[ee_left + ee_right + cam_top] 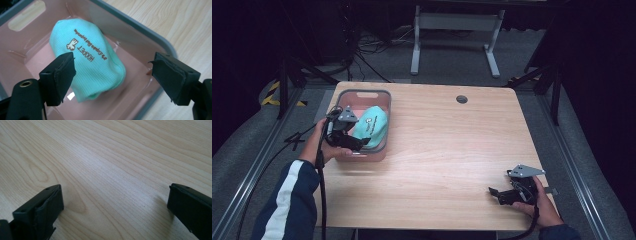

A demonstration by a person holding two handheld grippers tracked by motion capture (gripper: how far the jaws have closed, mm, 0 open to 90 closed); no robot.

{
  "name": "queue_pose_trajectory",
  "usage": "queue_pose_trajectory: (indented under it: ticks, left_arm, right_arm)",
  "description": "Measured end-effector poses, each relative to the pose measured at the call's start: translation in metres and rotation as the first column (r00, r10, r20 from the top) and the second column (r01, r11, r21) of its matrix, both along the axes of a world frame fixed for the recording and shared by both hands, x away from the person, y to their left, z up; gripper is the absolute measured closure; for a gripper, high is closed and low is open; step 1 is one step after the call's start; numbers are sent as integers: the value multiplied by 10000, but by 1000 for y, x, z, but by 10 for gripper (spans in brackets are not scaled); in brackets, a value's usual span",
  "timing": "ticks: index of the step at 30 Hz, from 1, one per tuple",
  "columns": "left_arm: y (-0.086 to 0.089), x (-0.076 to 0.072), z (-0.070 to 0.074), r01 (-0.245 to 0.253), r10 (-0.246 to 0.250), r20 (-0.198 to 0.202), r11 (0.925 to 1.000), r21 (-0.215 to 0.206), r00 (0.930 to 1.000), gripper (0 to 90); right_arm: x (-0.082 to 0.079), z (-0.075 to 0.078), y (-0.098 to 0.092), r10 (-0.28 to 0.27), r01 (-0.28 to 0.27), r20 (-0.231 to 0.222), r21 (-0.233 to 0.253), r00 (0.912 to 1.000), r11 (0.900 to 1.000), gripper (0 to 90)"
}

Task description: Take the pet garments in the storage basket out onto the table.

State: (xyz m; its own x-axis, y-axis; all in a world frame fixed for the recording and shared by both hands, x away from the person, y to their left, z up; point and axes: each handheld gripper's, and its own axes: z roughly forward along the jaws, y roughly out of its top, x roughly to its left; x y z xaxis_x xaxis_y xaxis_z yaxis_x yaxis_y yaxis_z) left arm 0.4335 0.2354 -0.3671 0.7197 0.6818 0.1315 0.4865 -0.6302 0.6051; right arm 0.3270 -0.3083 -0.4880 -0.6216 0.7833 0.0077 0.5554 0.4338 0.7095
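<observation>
Jaws of the left tool (112,75) stand wide apart, gripping nothing, and hover over the pink plastic bin with a grey rim (140,27). Just beyond and between them lies the folded mint-green knit cloth with brown lettering (87,60), resting on the bin floor; this spread probably suits straddling its width. Farther off, the right tool (112,207) also gapes empty, held low above the bare light-wood tabletop (112,157), seemingly parked out of the way.

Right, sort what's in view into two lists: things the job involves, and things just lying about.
Job, judging by the left gripper's position:
- left gripper, open over the bin
- green cloth
- pink bin

Lying about:
- right gripper, open above bare table
- table's cable hole
</observation>
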Motion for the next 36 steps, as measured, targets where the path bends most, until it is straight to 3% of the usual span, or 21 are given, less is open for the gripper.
queue_pose_trajectory:
  ticks: [6, 8, 10, 15, 17, 19, 22, 26, 30, 31, 34, 36]
  left_arm:
    - [-13, 25, -11, 78, -33, -754, 9982, 594, 9971, 193]
    - [-15, 29, -13, 88, -25, -817, 9970, 765, 9967, 193]
    - [-19, 37, -17, 168, -48, -1236, 9952, 963, 9923, 189]
    - [-26, 52, -28, 34, 208, -1745, 9905, 1375, 9844, 181]
    - [-27, 58, -34, -77, 418, -1994, 9856, 1689, 9790, 186]
    - [-29, 63, -39, -276, 692, -1986, 9784, 2051, 9776, 184]
    - [-29, 69, -46, -458, 930, -2077, 9741, 2216, 9738, 182]
    - [-29, 77, -57, -566, 1225, -2347, 9615, 2690, 9643, 180]
    - [-26, 82, -66, -756, 1530, -2680, 9576, 2781, 9512, 159]
    - [-25, 83, -68, -811, 1567, -2744, 9601, 2676, 9488, 157]
    - [-26, 85, -69, -668, 1525, -2940, 9571, 2821, 9436, 173]
    - [-25, 87, -70, -765, 1649, -3106, 9576, 2779, 9361, 190]
  right_arm:
    - [0, 0, 0, 22, -22, 11, -23, 10000, 10000, 7]
    - [0, 0, 0, 27, -27, 13, -30, 10000, 10000, 6]
    - [0, 0, 0, 27, -27, 13, -30, 10000, 10000, 6]
    - [0, 0, 0, 20, -20, 12, -22, 10000, 10000, 6]
    - [0, 0, 0, 28, -28, 13, -30, 10000, 10000, 6]
    - [0, 0, 0, 26, -26, 14, -29, 10000, 10000, 6]
    - [0, 0, 0, 28, -27, 13, -30, 10000, 10000, 7]
    - [0, 0, 0, 31, -31, 16, -29, 10000, 10000, 6]
    - [0, 0, -1, 45, -44, 23, -37, 10000, 10000, 6]
    - [0, 0, -1, 53, -53, 25, -37, 10000, 10000, 6]
    - [0, 0, -1, 56, -56, 26, -39, 10000, 10000, 7]
    - [0, 0, -1, 49, -49, 31, -39, 10000, 10000, 6]
